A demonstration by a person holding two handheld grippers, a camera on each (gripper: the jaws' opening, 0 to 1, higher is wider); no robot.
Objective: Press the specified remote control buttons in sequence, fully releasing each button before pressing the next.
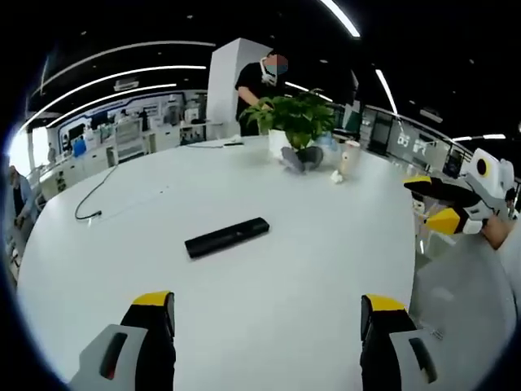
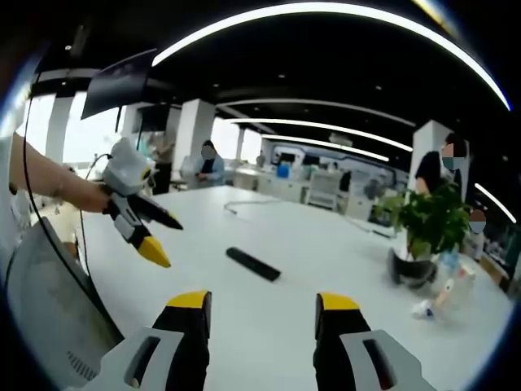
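Note:
A black remote control (image 1: 226, 237) lies flat on the white round table (image 1: 309, 269), buttons too small to make out. My left gripper (image 1: 267, 303) hovers over the table's near side, short of the remote, open and empty. The right gripper (image 1: 431, 201) comes in from the right, held by a hand, its jaws apart. In the right gripper view the remote (image 2: 253, 263) lies ahead of my right gripper (image 2: 262, 301), which is open and holds nothing. The left gripper (image 2: 165, 240) shows at the left, off the remote.
A potted green plant (image 1: 297, 122) and small items stand at the table's far side, and a black cable (image 1: 98, 195) trails on the left. A person (image 1: 259, 81) stands behind the plant. A grey chair back (image 1: 464, 301) sits at the table's edge.

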